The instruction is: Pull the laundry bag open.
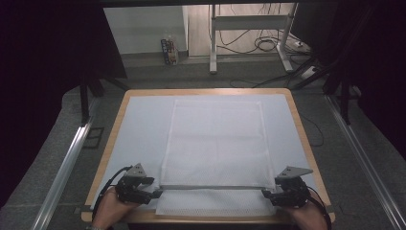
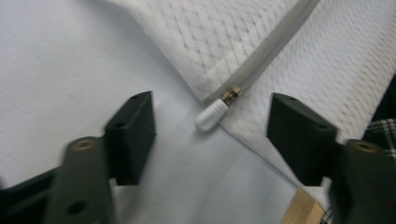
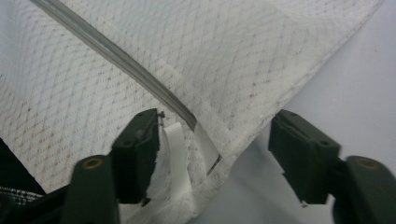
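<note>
A white mesh bag [image 1: 215,139] lies flat on the pale sheet [image 1: 139,129] that covers the table. Its grey zipper [image 1: 213,187] runs across near the front edge. My left gripper [image 1: 157,193] is open at the zipper's left end. In the left gripper view, the white zipper pull [image 2: 211,115] lies between the spread jaws of that gripper [image 2: 212,128], untouched. My right gripper [image 1: 265,193] stands open at the zipper's right end. In the right gripper view, the bag's corner and a white tab [image 3: 176,149] sit between the jaws of the right gripper [image 3: 215,140].
The wooden table edge [image 1: 110,139] frames the sheet. Metal rails [image 1: 64,167] run along both sides of the table on the floor. Behind it stand a desk frame [image 1: 213,43], floor cables [image 1: 268,45] and a small box [image 1: 169,51].
</note>
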### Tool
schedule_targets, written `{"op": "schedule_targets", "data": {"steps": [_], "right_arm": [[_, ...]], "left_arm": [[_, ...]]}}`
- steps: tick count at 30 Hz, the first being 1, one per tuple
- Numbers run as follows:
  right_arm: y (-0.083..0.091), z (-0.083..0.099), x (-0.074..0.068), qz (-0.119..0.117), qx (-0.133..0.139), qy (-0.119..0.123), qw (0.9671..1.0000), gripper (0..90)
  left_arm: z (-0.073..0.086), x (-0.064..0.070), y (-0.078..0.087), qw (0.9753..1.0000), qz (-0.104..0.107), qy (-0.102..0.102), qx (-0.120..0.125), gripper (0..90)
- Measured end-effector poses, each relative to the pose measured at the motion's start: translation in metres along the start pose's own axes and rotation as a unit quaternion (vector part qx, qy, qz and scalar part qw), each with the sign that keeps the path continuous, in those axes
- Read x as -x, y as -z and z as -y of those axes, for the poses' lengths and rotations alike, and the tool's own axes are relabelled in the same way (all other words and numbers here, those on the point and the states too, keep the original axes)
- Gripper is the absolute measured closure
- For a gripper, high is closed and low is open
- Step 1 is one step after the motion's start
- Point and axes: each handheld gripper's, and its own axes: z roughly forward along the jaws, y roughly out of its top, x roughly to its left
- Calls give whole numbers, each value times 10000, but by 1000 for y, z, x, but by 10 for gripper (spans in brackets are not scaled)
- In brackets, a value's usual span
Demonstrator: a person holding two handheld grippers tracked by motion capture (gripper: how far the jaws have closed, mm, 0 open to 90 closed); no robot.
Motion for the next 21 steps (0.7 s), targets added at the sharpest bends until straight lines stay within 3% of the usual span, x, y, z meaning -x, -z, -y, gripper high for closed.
{"op": "schedule_targets", "data": {"steps": [5, 8, 14, 16, 21], "right_arm": [[1, -1, 2, 29, 188, 44, 9998, 173], [3, -1, 2, 62, 287, 65, 9995, 152], [13, 1, 0, 152, 545, 60, 9984, 95], [16, 2, -1, 154, 594, 45, 9981, 87], [23, 14, -3, 135, 641, 22, 9978, 48]], "left_arm": [[-3, 1, 3, 9991, -395, -28, 146, 98], [-2, 2, 6, 9986, -463, 16, 244, 38], [6, 11, 19, 9946, -862, 136, 555, 5], [8, 12, 20, 9944, -872, 150, 575, 5], [23, 24, 23, 9920, -1168, 114, 466, 0]]}}
